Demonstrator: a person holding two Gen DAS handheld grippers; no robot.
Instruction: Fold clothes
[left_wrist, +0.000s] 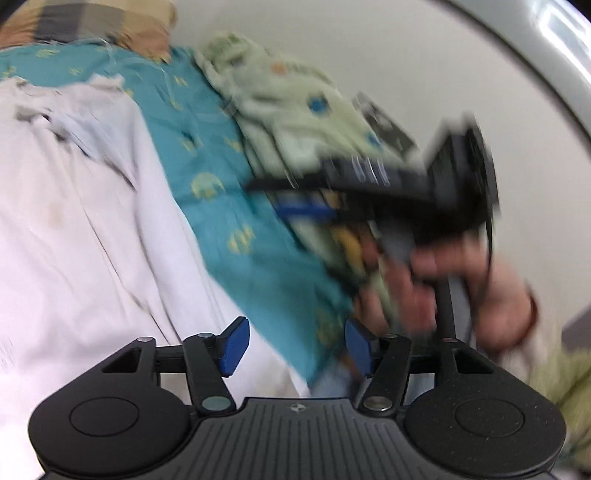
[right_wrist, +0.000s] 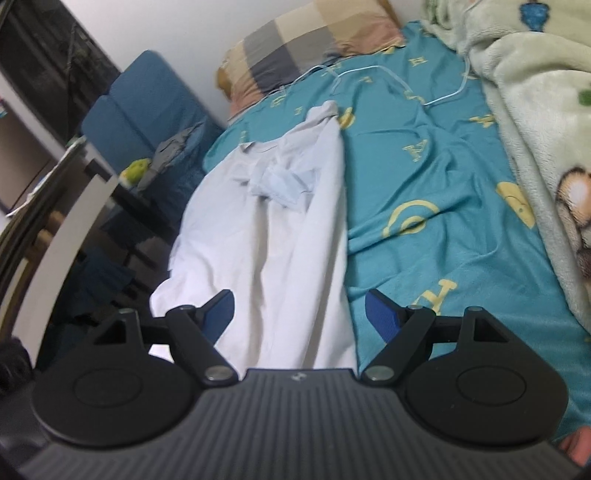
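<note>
i see both my left gripper (left_wrist: 297, 347) and right gripper (right_wrist: 299, 314) with fingers spread apart and holding nothing, over the white shirt (right_wrist: 266, 229) lying lengthwise on the teal sheet (right_wrist: 424, 177), beside the green blanket (right_wrist: 535, 110).

Quick count: one white shirt (right_wrist: 273, 236), one teal bedsheet (right_wrist: 424, 177), one checkered pillow (right_wrist: 306, 48) at the top, one pale green fleece blanket (right_wrist: 535, 110) on the right, one blue chair (right_wrist: 144, 107) upper left, two grippers.
</note>
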